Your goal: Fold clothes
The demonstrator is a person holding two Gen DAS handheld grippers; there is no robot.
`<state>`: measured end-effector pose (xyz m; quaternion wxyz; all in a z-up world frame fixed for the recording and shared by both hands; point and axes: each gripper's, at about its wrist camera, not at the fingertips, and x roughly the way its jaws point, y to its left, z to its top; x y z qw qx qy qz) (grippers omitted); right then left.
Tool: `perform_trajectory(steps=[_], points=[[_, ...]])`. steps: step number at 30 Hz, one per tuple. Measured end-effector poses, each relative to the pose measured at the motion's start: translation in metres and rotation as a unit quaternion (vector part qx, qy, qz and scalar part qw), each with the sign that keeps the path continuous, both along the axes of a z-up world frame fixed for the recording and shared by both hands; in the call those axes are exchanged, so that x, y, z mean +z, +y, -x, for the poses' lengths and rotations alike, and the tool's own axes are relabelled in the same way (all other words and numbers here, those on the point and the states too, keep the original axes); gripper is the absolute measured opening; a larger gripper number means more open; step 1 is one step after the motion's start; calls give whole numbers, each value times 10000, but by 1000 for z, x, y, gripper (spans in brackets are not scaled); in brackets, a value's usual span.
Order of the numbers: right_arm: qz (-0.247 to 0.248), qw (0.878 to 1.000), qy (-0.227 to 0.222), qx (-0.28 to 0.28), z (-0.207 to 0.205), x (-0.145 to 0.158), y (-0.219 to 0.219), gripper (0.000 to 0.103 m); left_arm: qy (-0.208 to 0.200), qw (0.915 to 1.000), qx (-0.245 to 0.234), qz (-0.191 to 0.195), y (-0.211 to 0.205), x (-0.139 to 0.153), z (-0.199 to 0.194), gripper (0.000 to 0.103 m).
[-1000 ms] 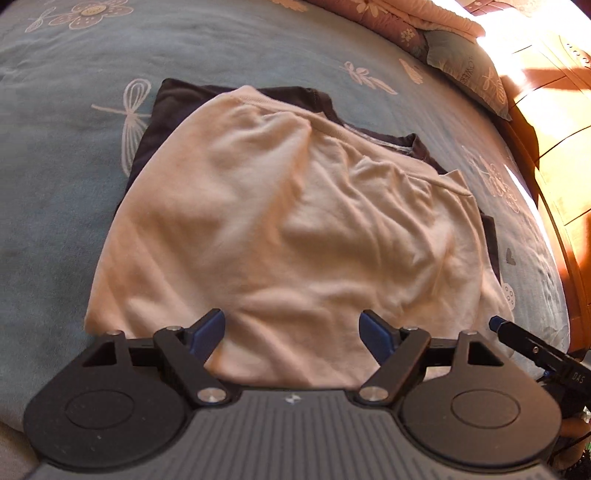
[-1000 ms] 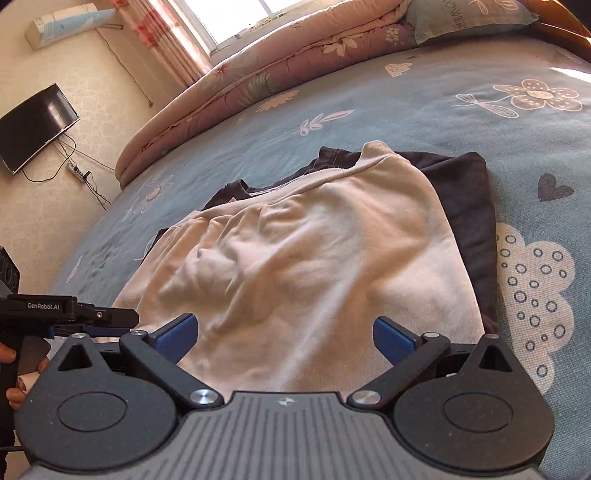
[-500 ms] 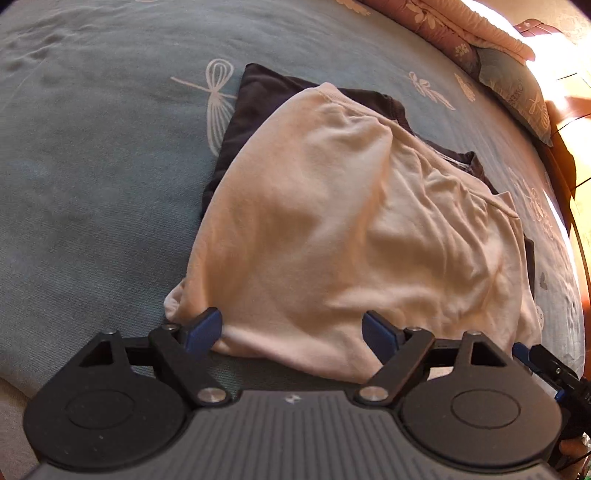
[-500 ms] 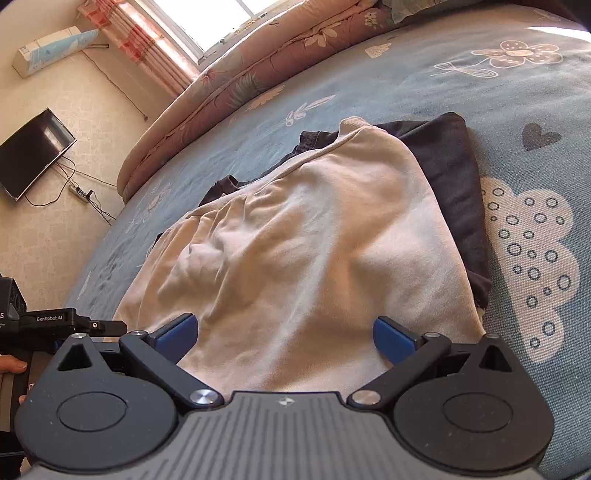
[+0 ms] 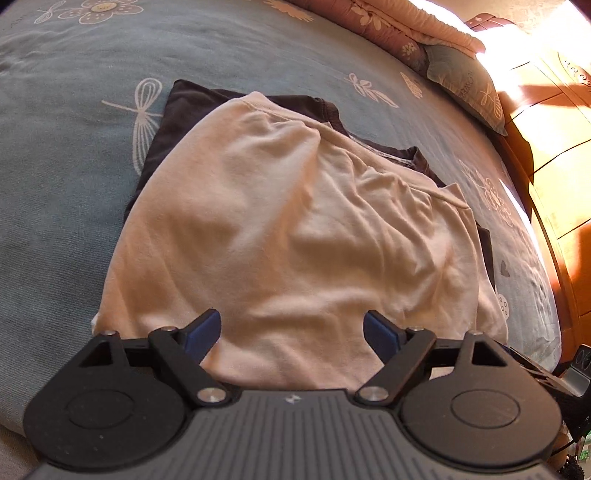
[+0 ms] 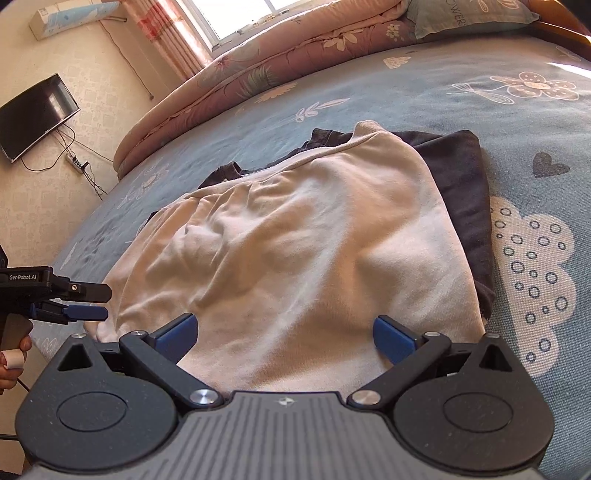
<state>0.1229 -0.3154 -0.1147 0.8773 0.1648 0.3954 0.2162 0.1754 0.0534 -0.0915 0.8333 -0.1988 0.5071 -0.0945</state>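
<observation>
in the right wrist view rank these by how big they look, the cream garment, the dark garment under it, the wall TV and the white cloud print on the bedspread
1. cream garment
2. dark garment, mostly covered
3. white cloud print, close to the dark garment's showing area, so that order is unsure
4. wall TV, smallest, but farthest away

A blue patterned bed (image 5: 74,206) carries a dark garment (image 6: 461,177) under a cream one (image 5: 295,229).

My view takes in a blue-grey bedspread (image 5: 66,155) printed with white flowers, dragonflies and clouds. A rolled pink floral quilt (image 6: 258,70) lies along its far edge, beside a blue-grey pillow (image 5: 465,85). An orange wooden bed frame (image 5: 554,155) stands in sunlight. On the cream wall hang a dark television (image 6: 37,114), with cables trailing to a power strip (image 6: 75,162), and an air conditioner (image 6: 70,14); a striped curtain (image 6: 166,33) flanks the window (image 6: 236,14).
</observation>
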Motion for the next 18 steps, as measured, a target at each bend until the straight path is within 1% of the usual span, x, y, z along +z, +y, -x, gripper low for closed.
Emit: perform_trajectory(steps=[2, 5, 6, 8, 9, 12, 15, 18], points=[[32, 10000, 25, 27, 3, 2, -2, 103, 35, 10000, -10, 88, 2, -6, 3, 88], [123, 9997, -59, -209, 13, 8, -11, 103, 19, 9996, -57, 285, 10, -8, 6, 90], [84, 9994, -109, -319, 17, 11, -16, 103, 7, 9993, -73, 367, 12, -9, 5, 91], [-22, 9984, -205, -532, 24, 16, -25, 103, -44, 9984, -95, 551, 14, -11, 4, 100], [-61, 9978, -265, -599, 27, 18, -29, 103, -66, 9983, -110, 574, 14, -11, 4, 103], [-292, 9965, -357, -693, 30, 19, -37, 103, -129, 9983, -158, 554, 12, -8, 4, 102], [-359, 9968, -170, -687, 23, 11, -37, 103, -191, 9982, -206, 533, 11, -6, 4, 102], [-150, 9970, 226, -720, 11, 2, -30, 103, -253, 9980, -255, 513, 10, -4, 5, 102]])
